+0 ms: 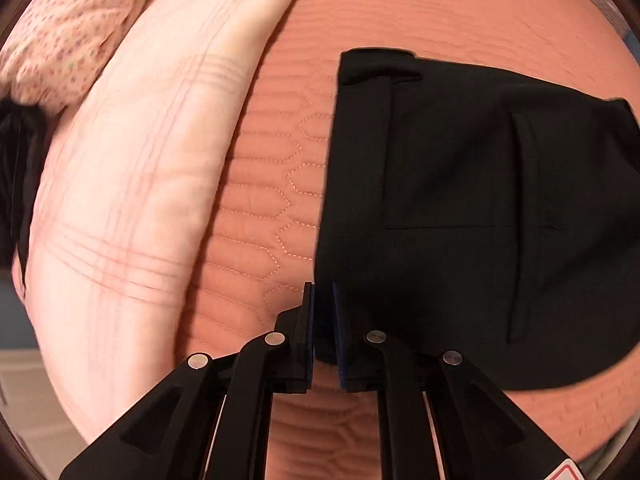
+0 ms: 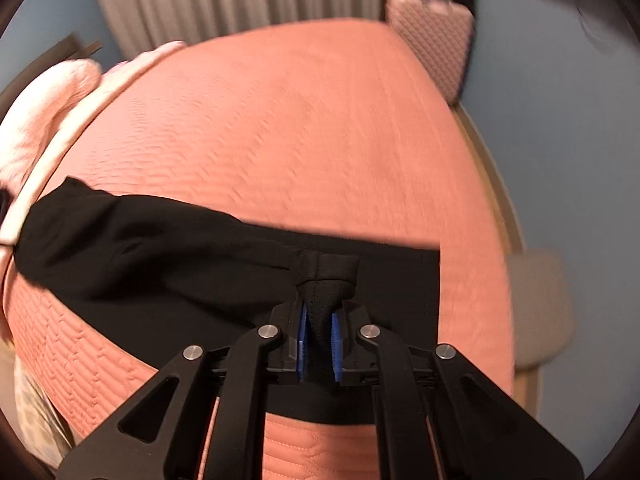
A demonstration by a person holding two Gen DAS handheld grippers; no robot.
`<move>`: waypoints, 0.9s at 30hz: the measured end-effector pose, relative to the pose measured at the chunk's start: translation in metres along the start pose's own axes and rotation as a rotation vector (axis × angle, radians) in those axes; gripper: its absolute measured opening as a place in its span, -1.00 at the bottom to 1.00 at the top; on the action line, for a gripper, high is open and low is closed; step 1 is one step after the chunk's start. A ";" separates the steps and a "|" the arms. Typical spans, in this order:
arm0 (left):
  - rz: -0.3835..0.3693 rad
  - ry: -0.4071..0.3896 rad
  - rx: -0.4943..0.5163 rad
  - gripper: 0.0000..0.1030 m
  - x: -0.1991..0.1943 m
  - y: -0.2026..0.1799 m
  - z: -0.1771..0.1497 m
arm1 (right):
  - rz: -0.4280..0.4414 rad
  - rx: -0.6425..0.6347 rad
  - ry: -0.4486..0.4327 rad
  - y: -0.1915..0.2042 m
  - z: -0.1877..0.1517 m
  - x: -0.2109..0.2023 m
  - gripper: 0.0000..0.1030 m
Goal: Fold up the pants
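The black pants (image 1: 460,216) are lying on the pink quilted bed cover (image 1: 272,200), filling the 3 o'clock side of the left view. The left gripper (image 1: 324,300) is sitting at 6 o'clock, at the near edge of the pants, with its blue pads (image 1: 310,332) close together; some dark cloth is showing between them, but I cannot tell if it is being squeezed. A pale blanket (image 1: 140,160) is lying at 9 o'clock.

In the right view, the right gripper (image 2: 319,320) is pinching a bunched bit of the pants (image 2: 160,248) tight. A pink suitcase (image 2: 434,40) is standing at 1 o'clock.
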State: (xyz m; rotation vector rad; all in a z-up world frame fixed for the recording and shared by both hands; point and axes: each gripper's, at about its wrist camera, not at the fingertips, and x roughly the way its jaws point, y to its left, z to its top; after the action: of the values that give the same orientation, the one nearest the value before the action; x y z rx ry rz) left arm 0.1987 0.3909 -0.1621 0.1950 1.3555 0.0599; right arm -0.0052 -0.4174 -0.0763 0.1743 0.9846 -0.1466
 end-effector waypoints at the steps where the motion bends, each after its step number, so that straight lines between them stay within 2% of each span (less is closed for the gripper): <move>1: 0.030 -0.026 -0.036 -0.80 -0.004 0.002 0.000 | -0.001 0.021 -0.002 -0.006 -0.003 0.000 -0.79; 2: 0.056 -0.048 -0.072 -0.80 -0.011 0.004 0.000 | 0.001 0.041 -0.012 -0.012 -0.005 -0.003 -0.78; 4: 0.213 -0.092 -0.100 -0.67 -0.032 0.004 -0.002 | 0.022 0.085 -0.049 -0.023 -0.006 -0.012 -0.76; 6: 0.401 -0.153 -0.109 -0.03 -0.059 -0.003 -0.007 | 0.037 0.094 -0.057 -0.027 -0.002 -0.015 -0.76; 7: 0.444 -0.196 -0.119 0.00 -0.075 -0.008 -0.008 | 0.031 0.070 -0.060 -0.024 0.004 -0.016 -0.76; 8: 0.441 -0.231 -0.131 0.00 -0.088 -0.013 -0.009 | 0.030 0.051 -0.073 -0.021 0.008 -0.021 -0.76; 10: 0.419 -0.265 -0.162 0.10 -0.103 -0.026 -0.007 | 0.077 -0.006 -0.230 -0.006 0.027 -0.059 -0.76; 11: 0.346 -0.274 -0.183 0.13 -0.109 -0.035 -0.008 | 0.125 -0.035 -0.347 0.002 0.031 -0.088 -0.76; 12: 0.289 -0.270 -0.189 0.19 -0.110 -0.044 -0.011 | 0.120 -0.086 -0.397 0.008 0.026 -0.100 -0.74; 13: 0.235 -0.258 -0.185 0.21 -0.105 -0.054 -0.014 | 0.072 -0.156 -0.411 0.013 0.018 -0.104 -0.62; 14: 0.200 -0.245 -0.171 0.21 -0.099 -0.078 -0.012 | 0.006 -0.218 -0.357 0.013 0.008 -0.095 -0.51; 15: 0.183 -0.228 -0.145 0.21 -0.090 -0.093 -0.013 | -0.070 -0.251 -0.213 0.002 -0.008 -0.071 -0.30; 17: 0.199 -0.189 -0.093 0.21 -0.072 -0.124 -0.015 | -0.199 -0.211 -0.011 -0.033 -0.040 -0.036 -0.26; 19: 0.229 -0.139 -0.053 0.21 -0.053 -0.148 -0.017 | -0.234 -0.112 0.010 -0.060 -0.056 -0.033 -0.26; 21: 0.226 -0.109 -0.049 0.21 -0.045 -0.159 -0.026 | -0.186 0.034 -0.064 -0.080 -0.063 -0.047 -0.24; 23: 0.205 -0.089 -0.075 0.21 -0.042 -0.166 -0.033 | -0.110 0.141 -0.118 -0.086 -0.056 -0.054 -0.05; 24: 0.193 -0.090 -0.094 0.21 -0.046 -0.172 -0.036 | -0.030 0.181 -0.136 -0.086 -0.048 -0.051 0.24; 25: 0.173 -0.094 -0.111 0.22 -0.048 -0.173 -0.039 | 0.004 0.194 -0.139 -0.084 -0.042 -0.045 0.47; 26: 0.148 -0.096 -0.121 0.26 -0.051 -0.177 -0.042 | 0.015 0.209 -0.116 -0.083 -0.034 -0.029 0.78; 27: 0.129 -0.098 -0.131 0.33 -0.054 -0.184 -0.046 | 0.010 0.216 -0.074 -0.083 -0.030 -0.014 0.82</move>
State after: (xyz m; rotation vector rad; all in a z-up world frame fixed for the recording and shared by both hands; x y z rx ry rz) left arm 0.1299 0.2067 -0.1514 0.1729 1.2355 0.2434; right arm -0.0541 -0.4917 -0.0871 0.3693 0.8929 -0.2492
